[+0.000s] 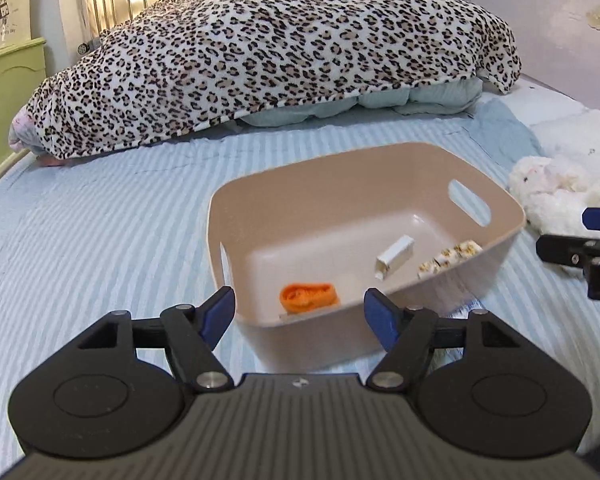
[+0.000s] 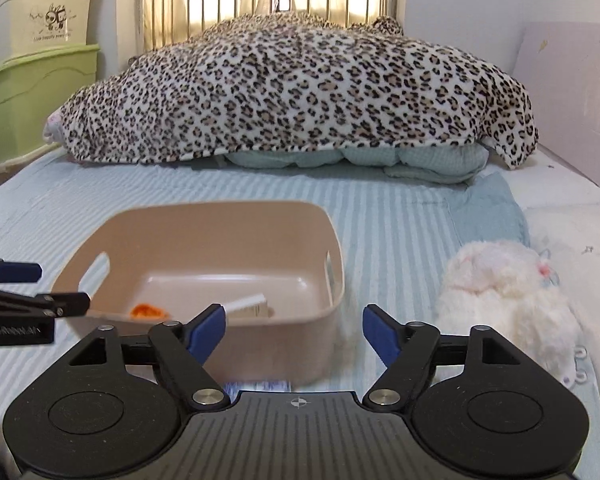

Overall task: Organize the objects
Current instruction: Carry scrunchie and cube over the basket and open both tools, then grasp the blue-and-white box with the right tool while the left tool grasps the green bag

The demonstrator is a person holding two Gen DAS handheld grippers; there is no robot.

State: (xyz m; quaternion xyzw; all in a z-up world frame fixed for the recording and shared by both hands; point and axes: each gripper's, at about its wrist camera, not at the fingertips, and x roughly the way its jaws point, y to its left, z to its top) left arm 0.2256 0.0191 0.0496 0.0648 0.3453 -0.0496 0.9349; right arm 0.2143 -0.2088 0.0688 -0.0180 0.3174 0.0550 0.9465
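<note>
A beige plastic bin (image 1: 380,168) sits on the striped bed sheet. Inside it lie an orange item (image 1: 309,297), a white box (image 1: 395,257) and a spotted white packet (image 1: 450,259). My left gripper (image 1: 299,314) is open and empty, just before the bin's near wall. In the right wrist view the bin (image 2: 220,220) is left of centre. My right gripper (image 2: 294,330) is open and empty at the bin's near right corner. A white fluffy toy (image 2: 508,304) lies on the bed to the right of the bin; it also shows in the left wrist view (image 1: 548,184).
A leopard-print blanket (image 1: 268,56) is heaped over bedding at the head of the bed. Green and cream storage boxes (image 2: 32,72) stand at the left. A pale wall panel (image 2: 572,92) runs along the right. A small blue-white packet (image 2: 260,386) lies under my right gripper.
</note>
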